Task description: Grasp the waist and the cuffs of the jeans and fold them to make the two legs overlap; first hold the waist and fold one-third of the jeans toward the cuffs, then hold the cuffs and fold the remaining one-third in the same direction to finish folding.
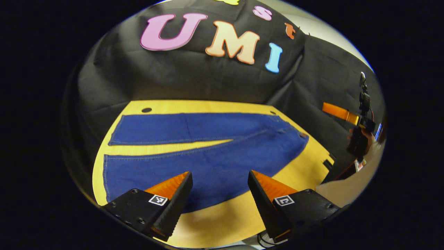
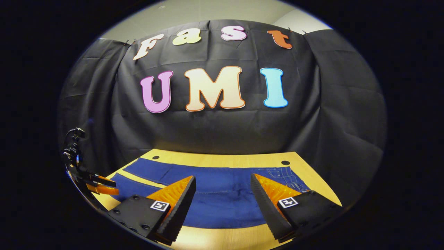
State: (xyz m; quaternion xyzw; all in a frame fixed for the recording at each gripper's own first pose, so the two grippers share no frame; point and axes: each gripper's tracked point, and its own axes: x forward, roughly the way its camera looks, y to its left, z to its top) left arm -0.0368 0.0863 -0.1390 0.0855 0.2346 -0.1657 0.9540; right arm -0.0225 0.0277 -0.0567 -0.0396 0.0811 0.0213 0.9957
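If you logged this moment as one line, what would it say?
stage: before first grasp | jeans: flat on table, legs apart | left gripper: open, above jeans | right gripper: open, above jeans

jeans [image 1: 208,156] are lying flat, covering most of the tabletop [image 1: 305,166] | bare wood is showing along the near edge and sides | black cloth wall [image 2: 222,128] is closing off the back

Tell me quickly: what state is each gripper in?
Left gripper: open, holding nothing, above the jeans.
Right gripper: open, holding nothing.
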